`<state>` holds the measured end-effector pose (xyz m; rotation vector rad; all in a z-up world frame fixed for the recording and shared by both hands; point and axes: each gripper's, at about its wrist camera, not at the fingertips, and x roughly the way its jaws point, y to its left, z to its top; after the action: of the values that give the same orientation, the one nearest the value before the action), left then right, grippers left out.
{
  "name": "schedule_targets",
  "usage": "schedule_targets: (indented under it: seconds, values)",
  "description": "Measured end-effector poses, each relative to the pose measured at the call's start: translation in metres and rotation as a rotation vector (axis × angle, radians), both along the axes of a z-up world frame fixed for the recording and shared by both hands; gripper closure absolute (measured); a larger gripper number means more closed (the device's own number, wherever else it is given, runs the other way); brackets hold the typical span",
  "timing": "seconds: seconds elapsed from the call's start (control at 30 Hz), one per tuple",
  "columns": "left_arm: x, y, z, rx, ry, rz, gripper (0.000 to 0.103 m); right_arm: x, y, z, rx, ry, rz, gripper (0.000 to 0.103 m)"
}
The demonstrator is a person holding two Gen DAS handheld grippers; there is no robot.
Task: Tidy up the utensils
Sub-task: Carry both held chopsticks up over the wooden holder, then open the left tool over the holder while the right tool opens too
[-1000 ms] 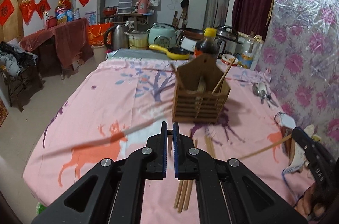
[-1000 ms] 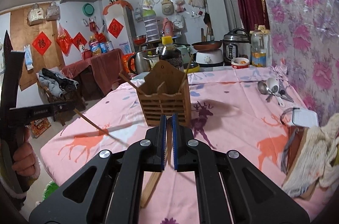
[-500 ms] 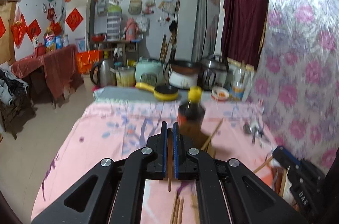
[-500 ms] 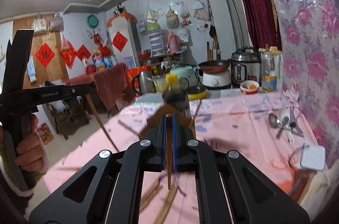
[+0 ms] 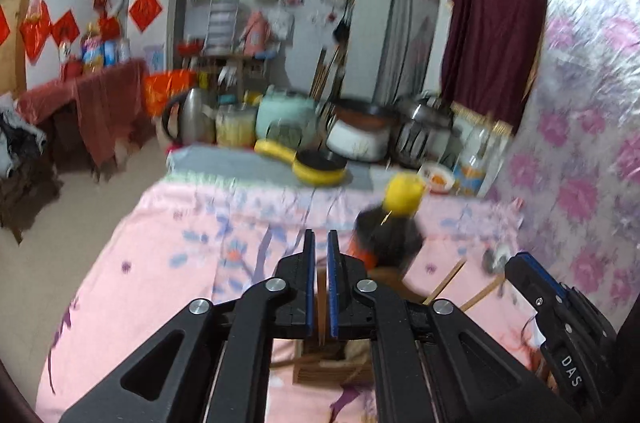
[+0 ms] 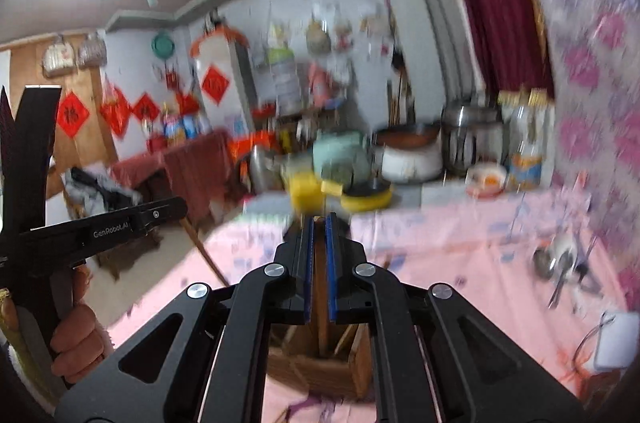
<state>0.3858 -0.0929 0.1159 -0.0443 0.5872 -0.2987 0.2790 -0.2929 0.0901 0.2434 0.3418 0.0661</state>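
Observation:
My left gripper [image 5: 319,243] is shut on a wooden chopstick [image 5: 321,311] that hangs down between its jaws over the wooden utensil holder [image 5: 328,369]. My right gripper [image 6: 319,223] is shut on another chopstick [image 6: 320,303], held upright above the same holder [image 6: 320,367], whose slots show below the jaws. The left gripper's chopstick [image 6: 204,251] also slants in the right wrist view, below the left gripper body [image 6: 100,227]. Two chopstick ends [image 5: 444,283] stick out of the holder to the right. Both views are blurred.
A dark sauce bottle with a yellow cap [image 5: 394,223] stands just behind the holder. Spoons [image 6: 560,259] lie at the right on the pink tablecloth [image 5: 160,263]. A yellow pan [image 5: 316,167], cookers and a kettle crowd the far end. A white pad [image 6: 616,339] lies near right.
Both grippers have risen and tilted from low over the table to above the holder, each carrying its chopstick from slanted to upright. The loose chopsticks on the cloth have left the view.

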Motion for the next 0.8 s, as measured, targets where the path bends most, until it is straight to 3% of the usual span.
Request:
schedule_targets:
  seconds: [0.07, 0.2, 0.27, 0.57, 0.8]
  values:
    - [-0.002, 0.007, -0.006, 0.016, -0.005, 0.025, 0.064, -0.003, -0.003, -0.002, 0.008, 0.003, 0.001, 0.092]
    - [-0.021, 0.029, -0.001, 0.018, -0.05, 0.077, 0.053, -0.024, -0.004, 0.012, -0.003, -0.038, -0.018, 0.09]
    - [-0.029, 0.039, 0.003, 0.012, -0.058, 0.097, 0.043, -0.034, -0.004, 0.017, -0.01, -0.054, -0.026, 0.086]
    - [-0.091, 0.079, 0.006, 0.024, -0.092, 0.178, 0.023, -0.094, 0.007, 0.032, 0.004, -0.098, -0.052, 0.067]
    - [-0.147, 0.103, -0.043, 0.088, -0.037, 0.207, 0.019, -0.148, 0.02, 0.01, 0.006, -0.094, -0.047, 0.053]
